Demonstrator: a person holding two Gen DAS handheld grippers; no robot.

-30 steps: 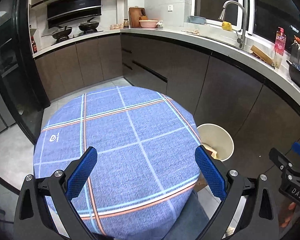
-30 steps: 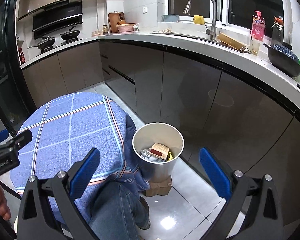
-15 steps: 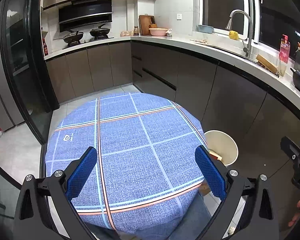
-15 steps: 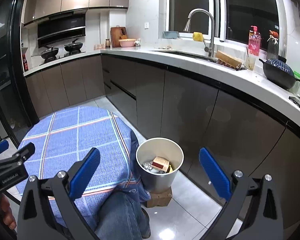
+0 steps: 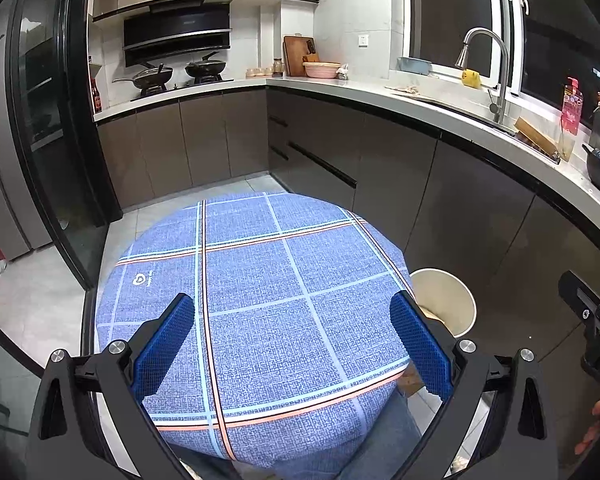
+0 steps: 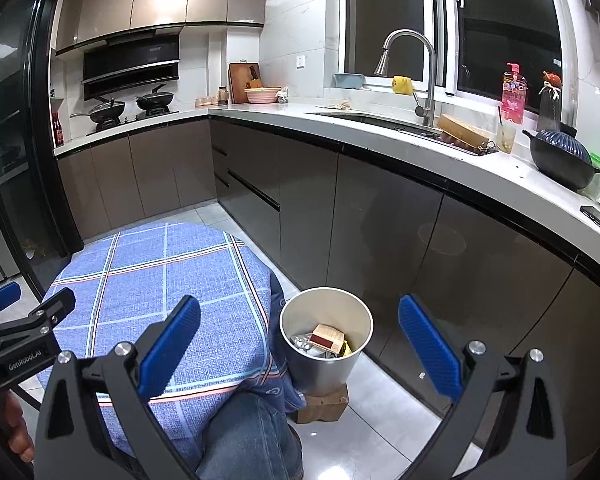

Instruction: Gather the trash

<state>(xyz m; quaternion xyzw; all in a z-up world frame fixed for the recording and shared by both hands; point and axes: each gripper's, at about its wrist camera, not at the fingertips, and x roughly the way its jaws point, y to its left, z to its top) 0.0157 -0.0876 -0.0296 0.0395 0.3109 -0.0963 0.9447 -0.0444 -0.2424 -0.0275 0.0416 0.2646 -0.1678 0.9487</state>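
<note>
Trash (image 6: 327, 338) in the bin (image 6: 326, 344) (beside the table (image 5: 260, 280)), left gripper (image 5: 292, 342) and right gripper (image 6: 299, 344) both spread, empty.

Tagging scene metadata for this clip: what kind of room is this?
A home kitchen, most likely: a stove with woks under a range hood, a sink faucet by the window, and dark base cabinets under an L-shaped counter.

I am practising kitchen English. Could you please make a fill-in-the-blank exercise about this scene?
1. The bin stands on the ___.
2. Both the left gripper and the right gripper are ___.
3. The round table wears a ___ checked cloth.
4. The box lies inside the ___.

Missing words: floor; open; blue; bin
</note>
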